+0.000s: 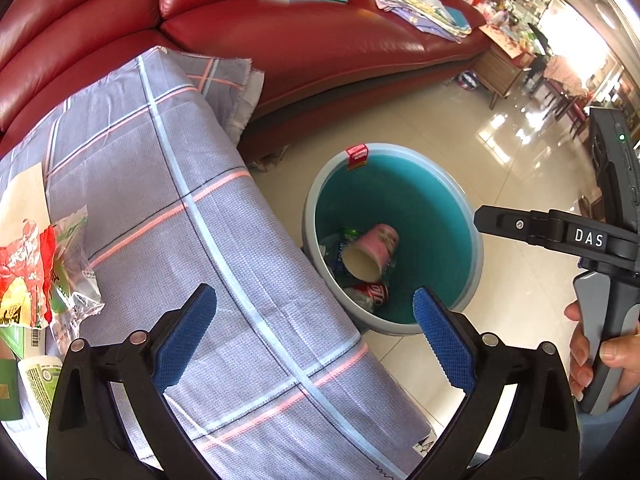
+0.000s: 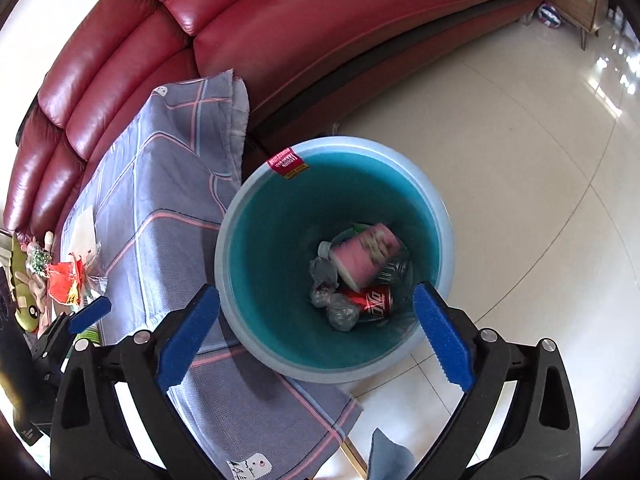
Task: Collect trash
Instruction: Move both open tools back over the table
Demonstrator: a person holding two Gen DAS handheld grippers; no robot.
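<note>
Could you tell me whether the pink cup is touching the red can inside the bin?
Touching. In the right wrist view the pink cup lies directly on the red can at the bottom of the bin, with no gap between them.

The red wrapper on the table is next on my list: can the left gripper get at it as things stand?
Probably yes. The left gripper is open and empty, and the red wrapper lies uncovered on the checked cloth, with only bare cloth between them.
</note>
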